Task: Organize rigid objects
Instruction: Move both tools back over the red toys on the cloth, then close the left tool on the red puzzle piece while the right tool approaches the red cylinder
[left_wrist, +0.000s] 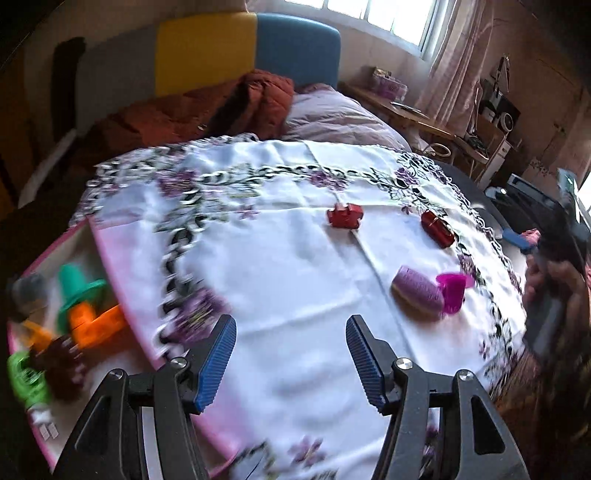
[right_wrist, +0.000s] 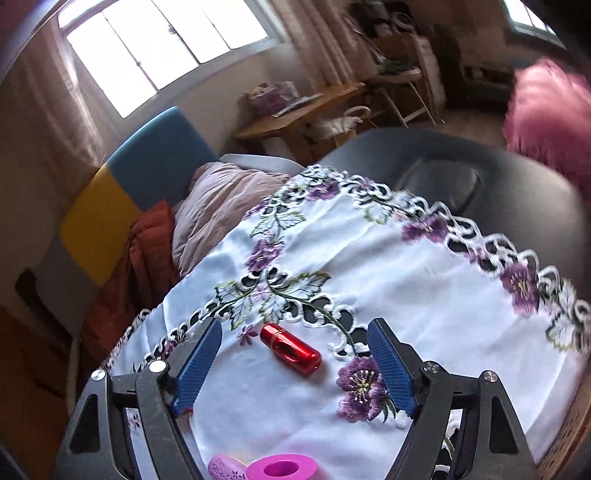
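Observation:
My left gripper (left_wrist: 291, 325) is open and empty above the white embroidered cloth (left_wrist: 288, 280). Ahead on the cloth lie a red puzzle-shaped piece (left_wrist: 345, 215), a shiny red cylinder (left_wrist: 437, 228), a purple thread spool (left_wrist: 417, 293) and a magenta cup (left_wrist: 453, 291) touching it. My right gripper (right_wrist: 295, 328) is open and empty, with the red cylinder (right_wrist: 291, 350) lying on the cloth between its fingers, nearer the tips. The magenta cup (right_wrist: 282, 467) and a pink piece (right_wrist: 226, 467) show at the bottom edge.
A pink-rimmed box (left_wrist: 110, 243) at the left holds a green funnel-like piece (left_wrist: 77, 286), orange pieces (left_wrist: 96, 321) and other toys. The right hand and gripper show at the right edge (left_wrist: 557, 236). Behind are a bed with pillows (left_wrist: 332, 114), a wooden desk (right_wrist: 295, 118) and a dark chair (right_wrist: 443, 173).

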